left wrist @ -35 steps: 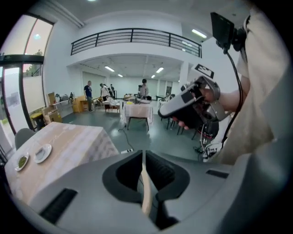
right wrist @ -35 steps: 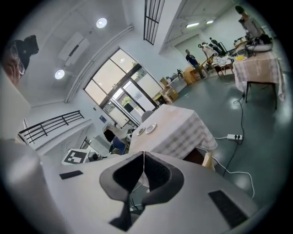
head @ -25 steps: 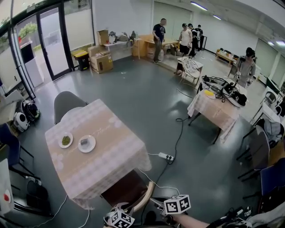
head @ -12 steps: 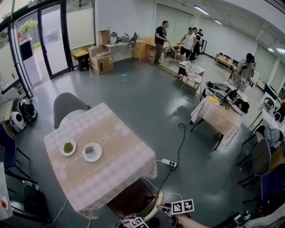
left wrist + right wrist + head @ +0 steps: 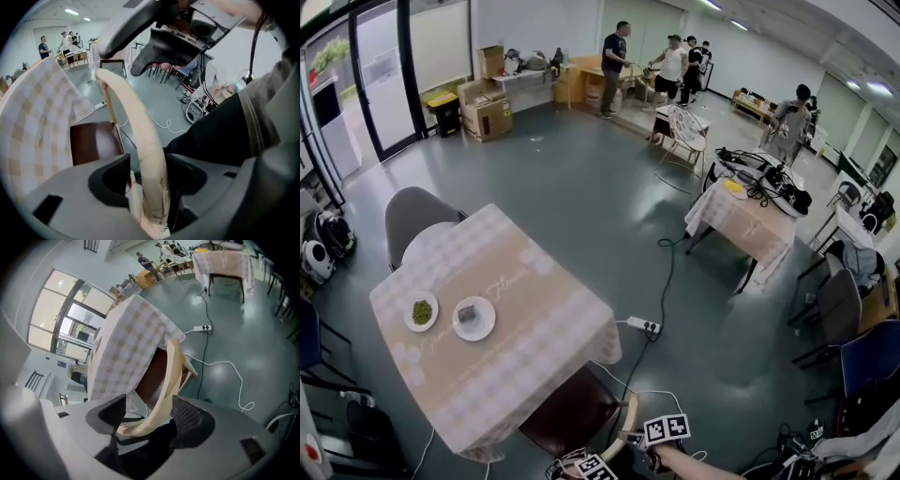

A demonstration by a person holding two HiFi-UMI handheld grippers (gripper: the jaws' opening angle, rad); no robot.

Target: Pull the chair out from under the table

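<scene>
Both tools have dropped since a second ago: their marker cubes sit lower at the bottom edge of the head view. Jaws on both have just been opening, and the backrest [image 5: 136,131] is now between them.

Chair [image 5: 567,412]: still tucked in at the worktop's [image 5: 525,309] near edge, by the near right corner. Seat is mostly under the cloth overhang; only its rear and the curved pale backrest stick out.

Left tool [image 5: 150,176]: spread, straddling the backrest, gap visible on one side, not clamped.
Right tool [image 5: 151,418]: spread wide, same rail between its jaws further along, also no pinch.

Progress, my read: approach done, grasp not made, chair not pulled at all. Left to do: close both on the rail, then drag straight back off the near edge.

Two plates [image 5: 473,318] sit toward the worktop's left side. A power strip [image 5: 642,326] and cable lie on the floor [image 5: 609,197] just right of the chair; possible leg snag.
</scene>
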